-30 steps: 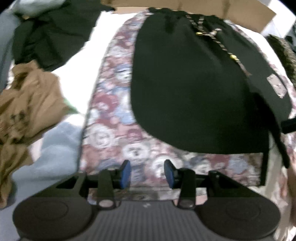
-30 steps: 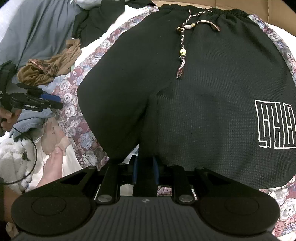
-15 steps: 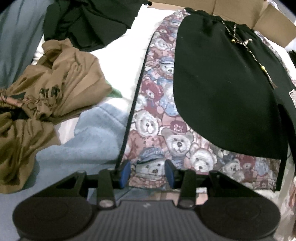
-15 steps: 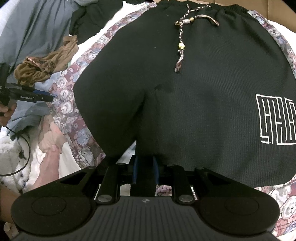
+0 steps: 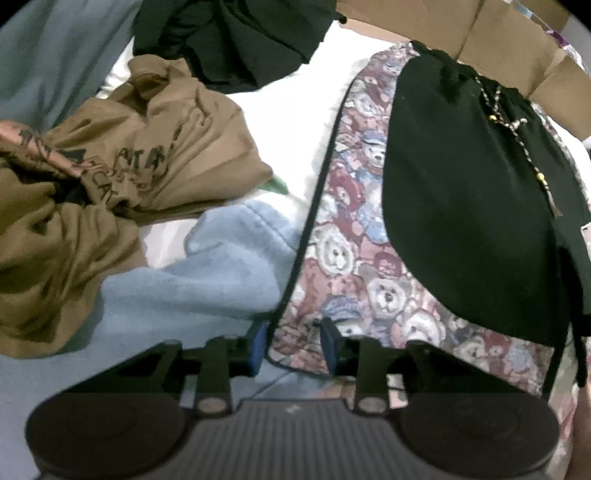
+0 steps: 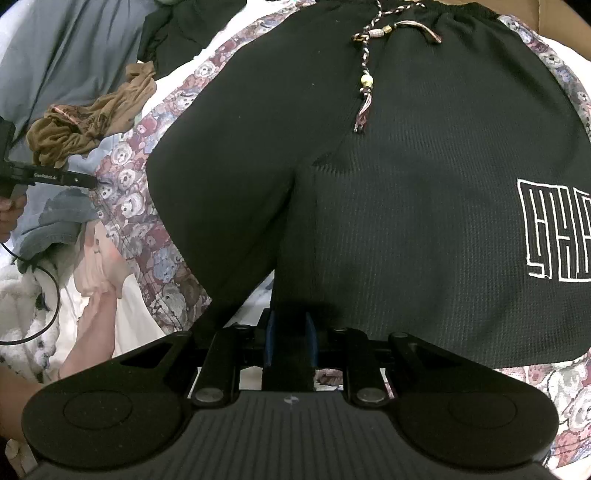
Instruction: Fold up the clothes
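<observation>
Black shorts (image 6: pixel 406 184) with teddy-bear print side panels (image 5: pixel 351 258) lie flat on the bed, the beaded drawstring (image 6: pixel 365 81) at the far waistband and a white logo (image 6: pixel 554 236) on the right leg. My right gripper (image 6: pixel 290 343) is shut on the black fabric at the near hem, where the two legs meet. My left gripper (image 5: pixel 293 345) stands at the near left corner of the bear panel. Its jaws are closing with the black-piped corner between them, and the blue pads are still apart from the cloth. In the right wrist view the left gripper (image 6: pixel 85 181) reaches that panel edge from the left.
A crumpled brown garment (image 5: pixel 110 166), a light blue garment (image 5: pixel 203 288) and a heap of black clothes (image 5: pixel 240 37) lie left of the shorts on white bedding (image 5: pixel 295 122). Cardboard (image 5: pixel 424 22) borders the far side. A pink cloth (image 6: pixel 99 266) sits near the front left.
My left gripper slid left along the near hem to the bear panel's corner, and its jaws have narrowed around it. The right gripper kept its hold and stayed put.
</observation>
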`<state>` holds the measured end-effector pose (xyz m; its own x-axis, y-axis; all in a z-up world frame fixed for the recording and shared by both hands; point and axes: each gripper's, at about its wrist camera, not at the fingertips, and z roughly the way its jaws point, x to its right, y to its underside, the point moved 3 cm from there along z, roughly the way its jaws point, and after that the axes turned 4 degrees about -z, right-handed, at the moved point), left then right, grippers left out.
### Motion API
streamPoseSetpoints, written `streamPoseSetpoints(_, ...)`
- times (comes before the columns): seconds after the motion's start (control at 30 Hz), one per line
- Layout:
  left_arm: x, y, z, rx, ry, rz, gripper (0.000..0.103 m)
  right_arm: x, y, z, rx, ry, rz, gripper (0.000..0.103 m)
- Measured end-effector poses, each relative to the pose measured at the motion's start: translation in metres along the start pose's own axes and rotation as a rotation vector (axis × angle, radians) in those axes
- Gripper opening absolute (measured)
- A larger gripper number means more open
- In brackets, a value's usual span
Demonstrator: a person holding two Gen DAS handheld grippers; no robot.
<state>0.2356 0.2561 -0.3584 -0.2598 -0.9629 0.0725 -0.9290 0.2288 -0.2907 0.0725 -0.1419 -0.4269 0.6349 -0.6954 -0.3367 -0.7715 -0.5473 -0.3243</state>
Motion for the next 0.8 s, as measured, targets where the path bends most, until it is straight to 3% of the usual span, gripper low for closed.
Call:
streamPoseSetpoints(0.27,-0.007,0.002,0.019,0.011,0.025,0.018,0.039,0.000,0.000,0.000,0.000,0.000,-0.001,0.020)
streamPoseSetpoints(0.6,-0.016,0.003,0.017,0.007,0.165,-0.032,0.029,-0.001,-0.002,-0.001,0.007,-0.007,0.000,0.020)
streamPoseSetpoints(0.8,-0.024,-0.002,0.000,0.029,0.306,-0.090,0.029,-0.003,-0.004,-0.004,0.014,-0.008,-0.004,0.020)
